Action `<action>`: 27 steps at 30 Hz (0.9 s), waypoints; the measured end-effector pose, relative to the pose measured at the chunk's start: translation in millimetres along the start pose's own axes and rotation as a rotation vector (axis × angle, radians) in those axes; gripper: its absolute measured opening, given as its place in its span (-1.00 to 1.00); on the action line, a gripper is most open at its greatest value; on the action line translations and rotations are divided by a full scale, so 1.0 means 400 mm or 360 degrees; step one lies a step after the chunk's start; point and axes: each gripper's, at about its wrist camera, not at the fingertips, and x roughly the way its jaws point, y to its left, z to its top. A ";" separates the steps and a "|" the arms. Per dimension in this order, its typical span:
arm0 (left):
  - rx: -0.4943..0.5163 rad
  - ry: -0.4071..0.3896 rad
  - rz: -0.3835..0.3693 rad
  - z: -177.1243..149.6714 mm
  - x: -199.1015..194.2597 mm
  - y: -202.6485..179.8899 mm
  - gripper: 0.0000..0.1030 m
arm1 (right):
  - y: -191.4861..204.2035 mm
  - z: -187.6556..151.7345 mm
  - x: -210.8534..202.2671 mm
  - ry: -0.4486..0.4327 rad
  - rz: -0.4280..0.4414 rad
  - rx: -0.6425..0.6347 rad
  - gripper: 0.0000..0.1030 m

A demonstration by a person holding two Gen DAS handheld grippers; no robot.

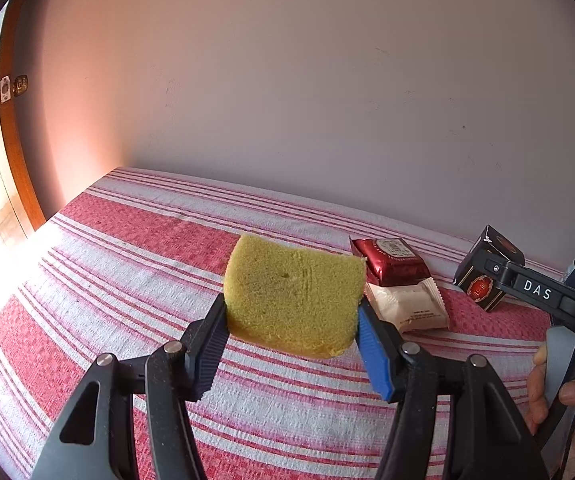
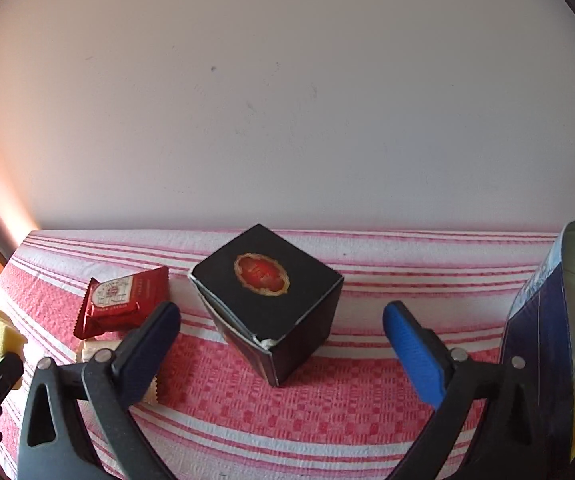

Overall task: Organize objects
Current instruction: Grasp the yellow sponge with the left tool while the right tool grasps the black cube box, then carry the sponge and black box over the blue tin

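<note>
Yellow sponge clamped upright, black box tilted, red packet

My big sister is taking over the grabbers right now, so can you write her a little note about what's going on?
Left gripper: shut on the yellow sponge, held just above the striped cloth.
Right gripper: open, holding nothing, with the black box sitting between its fingers but not touched.
The red packet lies on top of a white packet, to the left of the box. A blue tin stands at the far right.
Done: sponge picked up.
Left: put the sponge where it belongs, then probably grab the box; the packets are not yet sorted.
</note>
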 end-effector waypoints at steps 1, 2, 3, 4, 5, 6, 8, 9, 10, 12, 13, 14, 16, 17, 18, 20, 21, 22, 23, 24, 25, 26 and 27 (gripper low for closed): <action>0.0003 0.0000 -0.0003 0.000 0.001 -0.002 0.20 | -0.011 0.003 0.005 0.0010 0.0031 0.0025 0.99; 0.0004 0.0002 -0.0008 -0.001 0.002 -0.004 0.20 | -0.023 0.005 0.012 0.0024 0.0075 0.0059 0.97; 0.0004 0.0005 -0.0014 -0.002 0.003 -0.005 0.21 | -0.033 0.006 0.018 0.0040 0.0132 0.0086 0.73; 0.0002 0.0008 -0.0015 -0.002 0.004 -0.005 0.21 | -0.041 0.006 0.027 0.0066 0.0194 0.0107 0.30; 0.0000 0.0010 -0.0014 -0.002 0.004 -0.006 0.21 | -0.045 0.005 0.040 0.0116 0.0217 0.0117 0.20; -0.0001 0.0011 -0.0015 -0.002 0.005 -0.005 0.21 | -0.048 0.004 0.054 0.0166 0.0233 0.0124 0.03; -0.0007 0.0012 -0.0015 -0.003 0.004 -0.003 0.21 | -0.052 0.004 0.052 0.0159 0.0261 0.0132 0.01; -0.0009 0.0014 -0.0017 -0.002 0.005 -0.002 0.21 | -0.050 0.003 0.049 0.0154 0.0274 0.0119 0.01; -0.0010 0.0016 -0.0019 -0.002 0.005 -0.002 0.21 | -0.045 0.002 0.046 0.0145 0.0286 0.0104 0.00; -0.0011 0.0016 -0.0023 -0.002 0.005 0.000 0.21 | -0.038 0.001 0.025 0.0088 0.0296 0.0084 0.00; -0.0012 0.0012 -0.0025 -0.002 0.004 0.001 0.21 | -0.035 -0.002 0.005 0.0043 0.0301 0.0081 0.00; -0.0013 0.0006 -0.0027 -0.002 0.002 0.001 0.21 | -0.031 -0.007 -0.014 -0.0002 0.0304 0.0080 0.00; -0.0007 -0.0008 -0.0035 -0.003 -0.002 -0.002 0.21 | -0.019 -0.024 -0.065 -0.0055 0.0286 0.0061 0.00; 0.0001 -0.0018 -0.0040 -0.003 -0.005 -0.005 0.21 | -0.009 -0.033 -0.082 -0.0080 0.0268 0.0047 0.00; 0.0009 -0.0031 -0.0045 -0.003 -0.009 -0.009 0.21 | -0.002 -0.041 -0.101 -0.0116 0.0242 0.0037 0.00; 0.0031 -0.0065 -0.0051 -0.005 -0.021 -0.018 0.21 | 0.012 -0.062 -0.148 -0.0203 0.0163 0.0020 0.01; 0.0043 -0.0085 -0.0057 -0.006 -0.027 -0.023 0.21 | 0.015 -0.072 -0.171 -0.0245 0.0126 0.0005 0.01; 0.0053 -0.0110 -0.0061 -0.008 -0.035 -0.028 0.21 | 0.013 -0.076 -0.195 -0.0287 0.0086 -0.0012 0.01; 0.0061 -0.0135 -0.0065 -0.008 -0.042 -0.030 0.21 | 0.016 -0.087 -0.217 -0.0326 0.0049 -0.0028 0.01; 0.0067 -0.0163 -0.0065 -0.009 -0.050 -0.033 0.21 | 0.017 -0.099 -0.238 -0.0359 0.0017 -0.0040 0.01; 0.0068 -0.0191 -0.0063 -0.011 -0.059 -0.035 0.21 | 0.018 -0.115 -0.257 -0.0384 -0.0007 -0.0046 0.01; 0.0068 -0.0221 -0.0058 -0.013 -0.067 -0.037 0.21 | 0.017 -0.127 -0.274 -0.0403 -0.0026 -0.0046 0.01; 0.0068 -0.0251 -0.0048 -0.015 -0.076 -0.039 0.21 | 0.016 -0.138 -0.290 -0.0419 -0.0040 -0.0045 0.01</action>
